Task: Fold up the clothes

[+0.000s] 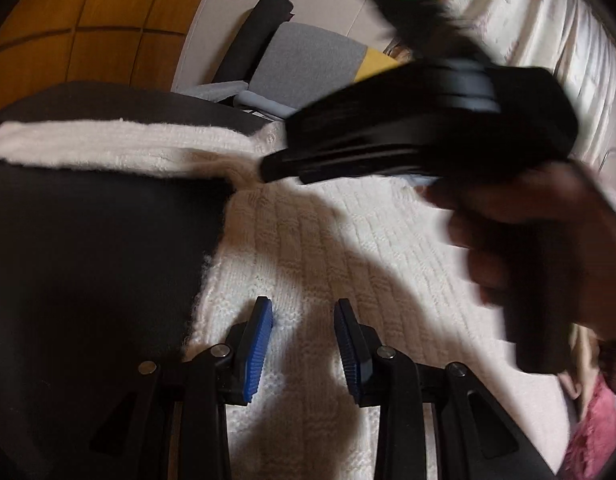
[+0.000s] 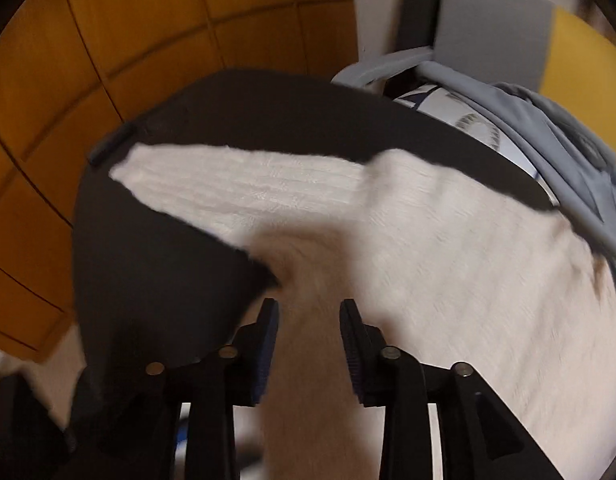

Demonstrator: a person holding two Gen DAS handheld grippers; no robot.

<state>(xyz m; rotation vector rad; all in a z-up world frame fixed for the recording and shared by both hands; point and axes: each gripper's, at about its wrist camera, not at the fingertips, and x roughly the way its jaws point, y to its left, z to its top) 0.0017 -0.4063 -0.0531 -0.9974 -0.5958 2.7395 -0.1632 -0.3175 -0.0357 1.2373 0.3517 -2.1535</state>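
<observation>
A white knit sweater (image 1: 348, 248) lies flat on a black table (image 1: 87, 260), with one sleeve (image 2: 243, 188) stretched out to the left. My left gripper (image 1: 303, 320) hovers low over the sweater's body near its left edge, open, with nothing between its blue pads. My right gripper (image 2: 309, 312) is also open, its tips at the spot where the sleeve meets the body; shadowed cloth shows in the gap. In the left wrist view the right gripper (image 1: 279, 168) is a blurred black shape held by a hand (image 1: 528, 240).
Grey and patterned clothes (image 2: 548, 148) are piled at the table's far right edge. Behind them are a grey chair back (image 1: 308, 60) and a wooden wall (image 2: 107, 60). A white curtain (image 1: 548, 40) hangs on the right, with pink cloth (image 1: 596, 432) lower down.
</observation>
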